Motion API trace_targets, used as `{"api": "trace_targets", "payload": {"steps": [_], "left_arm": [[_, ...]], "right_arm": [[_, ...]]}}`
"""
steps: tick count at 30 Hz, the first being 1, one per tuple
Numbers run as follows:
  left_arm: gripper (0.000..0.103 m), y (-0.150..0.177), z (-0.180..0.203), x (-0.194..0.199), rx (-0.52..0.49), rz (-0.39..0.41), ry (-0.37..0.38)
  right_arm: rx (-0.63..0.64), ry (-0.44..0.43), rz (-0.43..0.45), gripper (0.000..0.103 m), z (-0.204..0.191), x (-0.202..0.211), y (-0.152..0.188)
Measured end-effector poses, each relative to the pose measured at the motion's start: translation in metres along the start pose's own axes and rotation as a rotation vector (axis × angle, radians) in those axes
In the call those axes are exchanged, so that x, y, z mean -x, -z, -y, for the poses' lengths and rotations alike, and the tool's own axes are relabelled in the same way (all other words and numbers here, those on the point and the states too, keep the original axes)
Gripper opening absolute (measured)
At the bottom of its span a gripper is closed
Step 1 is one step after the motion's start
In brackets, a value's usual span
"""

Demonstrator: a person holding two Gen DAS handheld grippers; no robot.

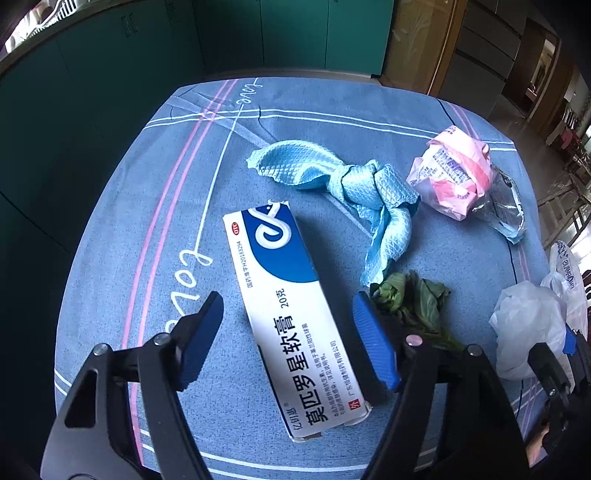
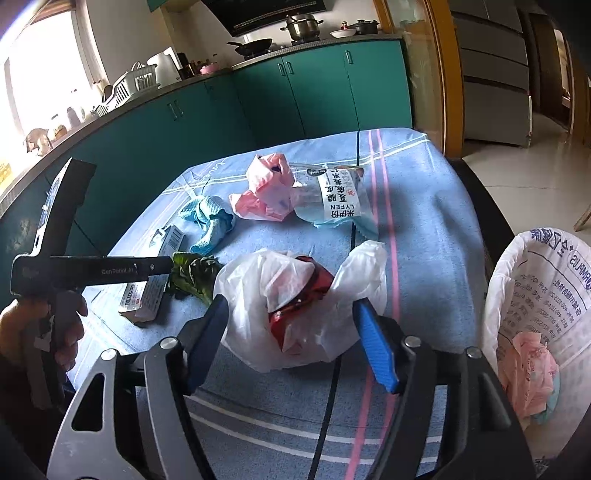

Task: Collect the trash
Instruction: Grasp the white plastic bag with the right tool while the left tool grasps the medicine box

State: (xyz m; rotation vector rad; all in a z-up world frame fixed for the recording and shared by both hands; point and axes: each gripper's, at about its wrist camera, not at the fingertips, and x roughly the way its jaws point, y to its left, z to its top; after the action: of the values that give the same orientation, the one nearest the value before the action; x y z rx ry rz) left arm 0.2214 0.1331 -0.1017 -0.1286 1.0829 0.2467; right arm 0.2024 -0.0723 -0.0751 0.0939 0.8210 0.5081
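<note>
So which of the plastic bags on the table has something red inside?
The white plastic bag between the right tool fingers; the pink bag shows no red.

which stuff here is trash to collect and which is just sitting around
Belongs to the job:
- ointment box
- blue cloth
- pink wrapper
- clear packet
- wilted greens
- white bag with red wrapper inside
- lined bin, already holding pink trash

Just lying about:
- blue tablecloth
- pots and pan on the stove
- dish rack
</note>
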Motion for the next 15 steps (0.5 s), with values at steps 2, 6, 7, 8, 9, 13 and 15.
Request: {"api": "trace_targets", "payload": {"steps": [2, 6, 7, 8, 9, 13, 15], "left_arm": [[0.062, 0.0, 0.0, -0.001, -0.005, 0.004, 0.0], [0.049, 0.001, 0.003, 0.001, -0.015, 0.008, 0.014], [0.047, 0.001, 0.003, 0.003, -0.014, 0.021, 0.017], [0.046, 0.0, 0.003, 0.006, -0.014, 0.032, 0.019], [0.045, 0.0, 0.003, 0.01, -0.013, 0.045, 0.02], [0.043, 0.0, 0.007, 0.026, -0.02, 0.115, 0.025], [0.043, -0.001, 0.01, 0.03, -0.039, 0.135, 0.017]], "right_arm": [[0.01, 0.005, -0.004, 0.069, -0.002, -0.002, 0.0], [0.018, 0.014, -0.006, 0.073, -0.005, -0.004, 0.001], [0.018, 0.015, -0.006, 0.073, -0.005, -0.003, 0.001], [0.018, 0.016, -0.007, 0.073, -0.005, -0.004, 0.001], [0.017, 0.016, -0.007, 0.074, -0.005, -0.004, 0.001], [0.016, 0.024, -0.011, 0.076, -0.005, -0.006, 0.001], [0.019, 0.026, -0.015, 0.077, -0.005, -0.008, 0.002]]}}
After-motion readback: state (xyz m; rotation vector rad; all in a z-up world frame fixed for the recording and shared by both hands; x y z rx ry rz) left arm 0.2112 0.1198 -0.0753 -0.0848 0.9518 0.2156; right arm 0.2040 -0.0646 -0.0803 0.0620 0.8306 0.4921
